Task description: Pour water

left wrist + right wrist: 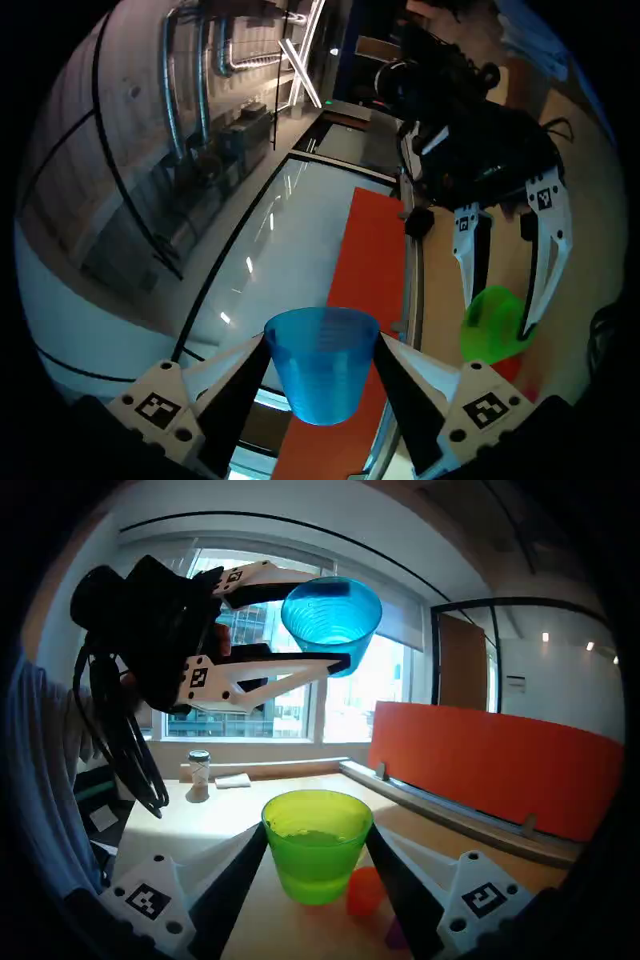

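In the left gripper view, my left gripper point(322, 364) is shut on a translucent blue cup point(322, 374), and the tilted view looks up toward the ceiling. The right gripper view shows that blue cup point(331, 618) held high and tipped on its side by the left gripper point(340, 616). My right gripper point(316, 856) is shut on a green cup point(317, 845) that stands upright with some liquid in its bottom. The same green cup point(494, 324) appears between the right gripper's fingers point(552, 264), lower right in the left gripper view.
A wooden table point(240, 808) lies under the green cup, with an orange divider panel point(496, 768) along its right edge. A small orange cup point(365, 890) stands just behind the green one. A jar point(198, 774) and a white pad point(233, 781) sit near the window. A person's sleeve point(40, 784) is at left.
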